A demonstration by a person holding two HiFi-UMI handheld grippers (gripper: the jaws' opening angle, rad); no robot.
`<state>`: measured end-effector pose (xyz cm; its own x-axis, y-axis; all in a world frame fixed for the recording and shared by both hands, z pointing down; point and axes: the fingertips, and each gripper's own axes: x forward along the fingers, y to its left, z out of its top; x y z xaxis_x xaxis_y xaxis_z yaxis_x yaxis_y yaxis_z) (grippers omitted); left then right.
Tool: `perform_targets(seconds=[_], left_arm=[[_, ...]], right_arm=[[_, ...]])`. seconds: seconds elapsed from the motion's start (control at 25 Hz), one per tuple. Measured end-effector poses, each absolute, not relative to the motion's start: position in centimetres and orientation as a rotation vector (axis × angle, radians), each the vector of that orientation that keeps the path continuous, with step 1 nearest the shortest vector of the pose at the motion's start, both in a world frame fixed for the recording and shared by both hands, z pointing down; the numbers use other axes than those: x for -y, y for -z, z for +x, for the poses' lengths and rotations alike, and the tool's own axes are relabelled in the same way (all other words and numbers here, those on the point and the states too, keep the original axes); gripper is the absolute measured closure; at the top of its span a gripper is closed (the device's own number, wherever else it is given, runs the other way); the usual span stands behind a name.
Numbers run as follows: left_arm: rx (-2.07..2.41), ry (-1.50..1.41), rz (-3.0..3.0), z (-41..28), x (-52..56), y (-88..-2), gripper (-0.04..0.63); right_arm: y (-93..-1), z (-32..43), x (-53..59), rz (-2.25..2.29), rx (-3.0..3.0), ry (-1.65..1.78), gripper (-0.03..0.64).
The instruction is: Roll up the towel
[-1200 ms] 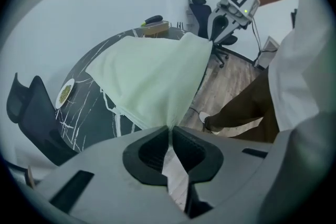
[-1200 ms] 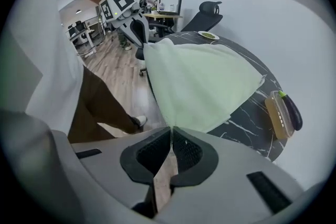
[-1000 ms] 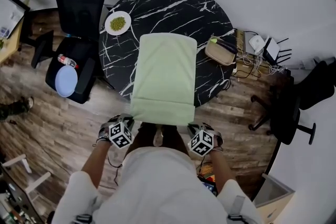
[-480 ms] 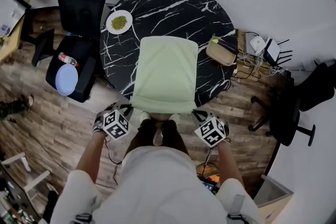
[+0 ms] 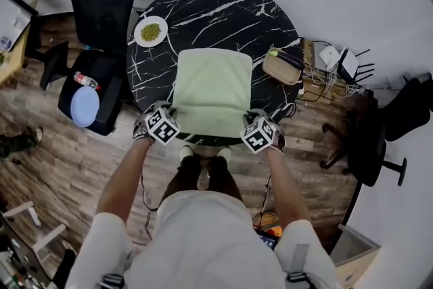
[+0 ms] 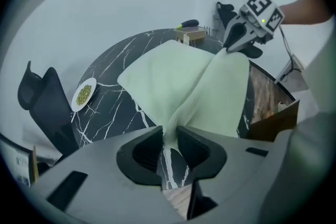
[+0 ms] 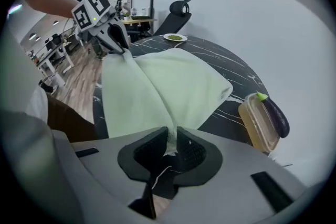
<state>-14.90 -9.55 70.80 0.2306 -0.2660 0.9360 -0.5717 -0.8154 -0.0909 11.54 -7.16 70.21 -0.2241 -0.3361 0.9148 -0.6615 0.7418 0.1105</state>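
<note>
At both jaw tips: rolling is barely starting
Left gripper [image 6: 169,136] and right gripper [image 7: 170,139] are pinching the pale green cloth towel [image 5: 211,88] by its near corners, jaws just easing wider; ahead it's lying unrolled on the black marble table [image 5: 216,3].

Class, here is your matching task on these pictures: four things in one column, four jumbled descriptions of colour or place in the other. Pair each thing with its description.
Things
1. towel
2. plate
3. eggplant
4. office chair

Descriptions
A. black, standing beside the table
B. dark purple with a green tip
C. light green, lying mostly on the table
D. white and round

Pairs: 1-C; 2-D; 3-B; 4-A
</note>
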Motion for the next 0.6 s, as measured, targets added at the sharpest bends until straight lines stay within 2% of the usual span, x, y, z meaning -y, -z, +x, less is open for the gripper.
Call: perform_targets(seconds=[0.08, 0.16, 0.28, 0.44, 0.6], left_arm=[[0.847, -1.615, 2.218, -15.1, 10.2, -71.1, 0.483], [0.897, -1.590, 2.222, -15.3, 10.6, -70.9, 0.459], [0.956, -1.520, 2.249, -15.6, 10.8, -70.0, 0.407], [0.917, -1.484, 2.351, -15.5, 9.2, -68.5, 0.407], [0.702, -1.587, 2.468, -14.5, 4.1, -69.1, 0.395]], right_arm=[[-70.8, 12.4, 8.0, 0.857, 1.808, -0.394, 0.540], [-70.6, 13.2, 8.6, 0.932, 1.795, -0.388, 0.494], [-69.5, 13.9, 8.4, 0.967, 1.806, -0.292, 0.491], [-68.0, 11.9, 5.0, 0.803, 1.919, -0.156, 0.505], [-69.0, 9.9, -0.4, 0.556, 1.949, -0.055, 0.505]])
